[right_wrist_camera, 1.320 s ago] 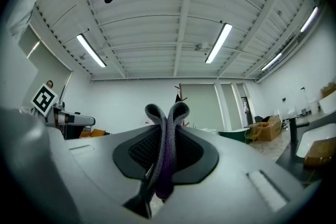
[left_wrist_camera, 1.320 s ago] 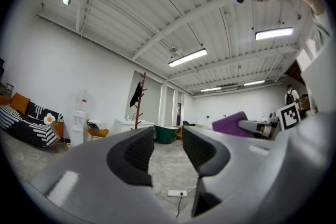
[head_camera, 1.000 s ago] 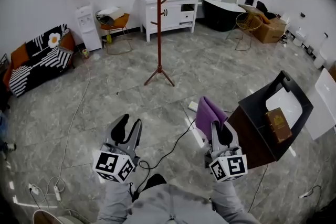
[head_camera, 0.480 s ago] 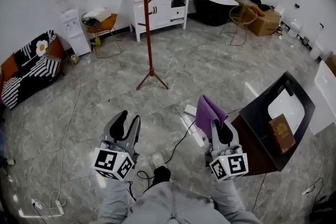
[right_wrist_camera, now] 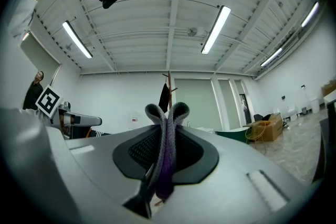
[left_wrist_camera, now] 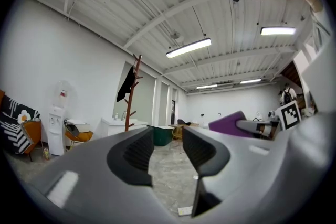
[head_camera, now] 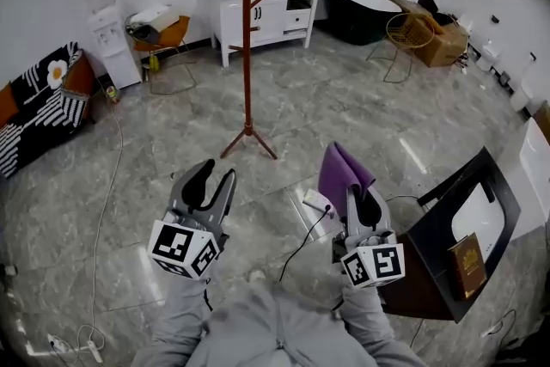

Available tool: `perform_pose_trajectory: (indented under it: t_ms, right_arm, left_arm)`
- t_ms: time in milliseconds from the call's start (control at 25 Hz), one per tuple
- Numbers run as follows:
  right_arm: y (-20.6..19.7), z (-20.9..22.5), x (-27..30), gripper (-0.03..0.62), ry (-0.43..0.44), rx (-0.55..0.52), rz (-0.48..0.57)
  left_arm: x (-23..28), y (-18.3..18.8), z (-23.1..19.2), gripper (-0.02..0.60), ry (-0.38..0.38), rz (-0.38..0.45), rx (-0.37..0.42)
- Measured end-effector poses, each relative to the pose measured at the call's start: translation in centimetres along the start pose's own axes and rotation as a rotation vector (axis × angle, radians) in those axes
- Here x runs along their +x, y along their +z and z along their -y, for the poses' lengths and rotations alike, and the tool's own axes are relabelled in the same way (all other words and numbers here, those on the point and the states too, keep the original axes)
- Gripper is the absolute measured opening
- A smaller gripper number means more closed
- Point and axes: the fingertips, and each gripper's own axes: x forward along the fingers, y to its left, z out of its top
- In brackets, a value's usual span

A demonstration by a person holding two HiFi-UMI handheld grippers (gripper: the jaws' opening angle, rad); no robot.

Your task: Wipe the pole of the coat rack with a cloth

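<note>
My left gripper [head_camera: 211, 183] at 7 o'clock gapes empty, the coat rack [head_camera: 247, 47] stands upright at 12 well beyond a white power strip [head_camera: 316, 202], and my right gripper [head_camera: 359, 198] at 5 clamps the purple cloth [head_camera: 342, 170], which juts toward the rack.

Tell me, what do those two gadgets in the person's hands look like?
The left gripper and the right gripper are both pale grey plastic shells with black ribbed pads inside the jaws. Each carries a white cube printed with black square markers. The person wears grey sleeves.
</note>
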Motion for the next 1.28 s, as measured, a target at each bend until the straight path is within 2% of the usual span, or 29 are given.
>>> perform_pose_trajectory:
  t_ms: [320,560,840,1280]
  right_arm:
    - [-1.1,0.8,8.9,0.057,0.021,-0.023,0.002]
    - [-3.2,2.5,15.5,0.058,0.047,-0.002,-0.011]
    - [-5.0,4.0,26.5,0.058,0.136,0.005,0.003]
    - [-6.1,10.3,42.6,0.058,0.265,0.022,0.022]
  left_arm:
    - [5.8,-1.3,-5.9,0.178,0.009,-0.026,-0.019]
    - [9.8,-2.7,-9.9,0.178,0.056,-0.050,-0.024]
    - [16.5,-2.8,-15.7,0.178,0.128,-0.041,-0.012]
    - [30.7,-2.1,-21.5,0.178,0.230,-0.023,-0.005]
